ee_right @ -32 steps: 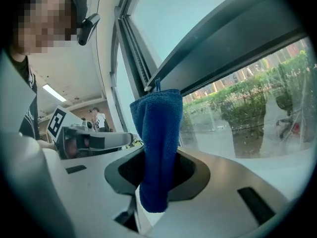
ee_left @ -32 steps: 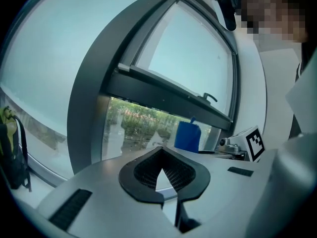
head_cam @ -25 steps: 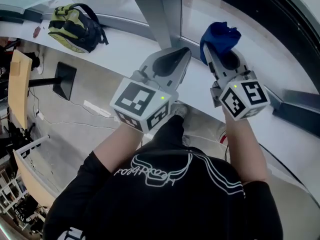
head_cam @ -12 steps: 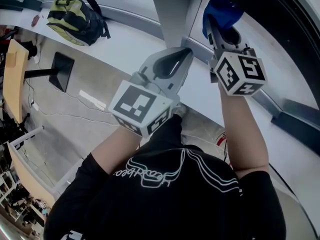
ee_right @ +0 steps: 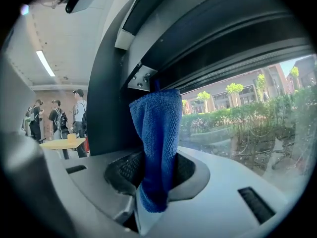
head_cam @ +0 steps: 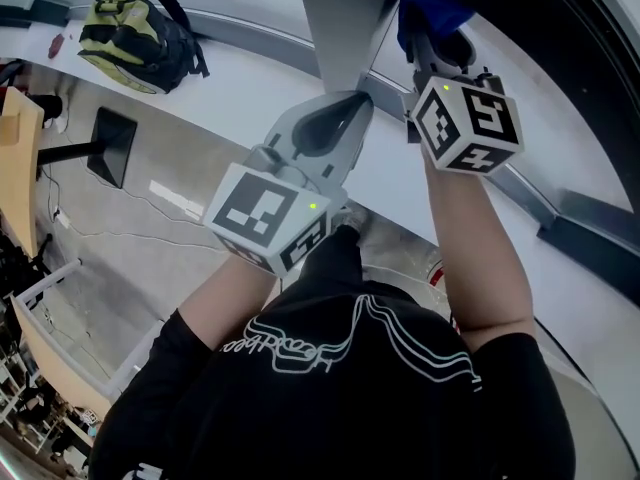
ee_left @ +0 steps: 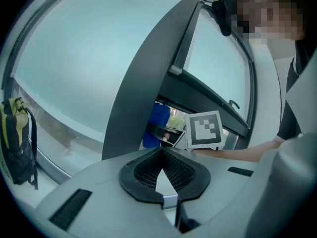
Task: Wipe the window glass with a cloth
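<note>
Yellow-green backpack (head_cam: 135,30) lies on the white ledge (head_cam: 250,88), well left of the grey window post (head_cam: 342,13), the landmark for all positions given. Just left of the post, the left gripper (head_cam: 362,103) points toward its base, jaws closed tip to tip with nothing between them. Just right of the post, the right gripper (ee_right: 156,168) is raised, jaws clamped on the lower part of the blue cloth (ee_right: 157,125). The cloth's free end stands up before the window glass (ee_right: 247,133); contact with the pane cannot be told. The cloth appears to be microfibre: light, soft, limp, and unlikely to slip from ribbed pads. It is probably best held as here, by a bunched fold low down, leaving a broad free end to press flat.
</note>
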{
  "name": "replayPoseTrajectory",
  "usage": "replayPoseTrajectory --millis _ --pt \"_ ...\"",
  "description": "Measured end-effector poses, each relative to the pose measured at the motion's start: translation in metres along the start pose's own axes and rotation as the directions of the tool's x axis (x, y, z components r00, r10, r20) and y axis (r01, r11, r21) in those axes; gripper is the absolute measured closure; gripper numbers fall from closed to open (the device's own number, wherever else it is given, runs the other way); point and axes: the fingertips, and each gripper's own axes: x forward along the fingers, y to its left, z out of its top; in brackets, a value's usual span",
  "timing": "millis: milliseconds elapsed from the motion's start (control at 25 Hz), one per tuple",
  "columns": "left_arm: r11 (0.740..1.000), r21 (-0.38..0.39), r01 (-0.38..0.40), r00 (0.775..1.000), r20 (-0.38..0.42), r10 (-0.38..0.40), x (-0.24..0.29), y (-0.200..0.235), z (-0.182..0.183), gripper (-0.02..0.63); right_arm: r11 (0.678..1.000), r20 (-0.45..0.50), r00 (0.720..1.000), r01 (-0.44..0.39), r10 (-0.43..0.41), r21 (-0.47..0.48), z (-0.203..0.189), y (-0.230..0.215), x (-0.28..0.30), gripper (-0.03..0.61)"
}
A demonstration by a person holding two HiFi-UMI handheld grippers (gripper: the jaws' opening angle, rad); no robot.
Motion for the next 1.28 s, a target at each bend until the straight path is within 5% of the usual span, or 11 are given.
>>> replayPoseTrajectory --millis 800,1280 --pt "0.995 -0.024 -0.101 0.995 -0.014 0.101 0.005 -0.004 -0.017 0.611 0.998 0.041 0.998 0.057 -0.056 -0.013 -0.002 -0.036 -0.036 0.485" --pt "0.998 -0.013 -0.068 0.995 -0.073 0.067 0.033 -0.065 -0.049 0.611 0.990 0.056 0.989 0.135 -0.137 0.029 -0.017 -0.100 -0.096 0.485"
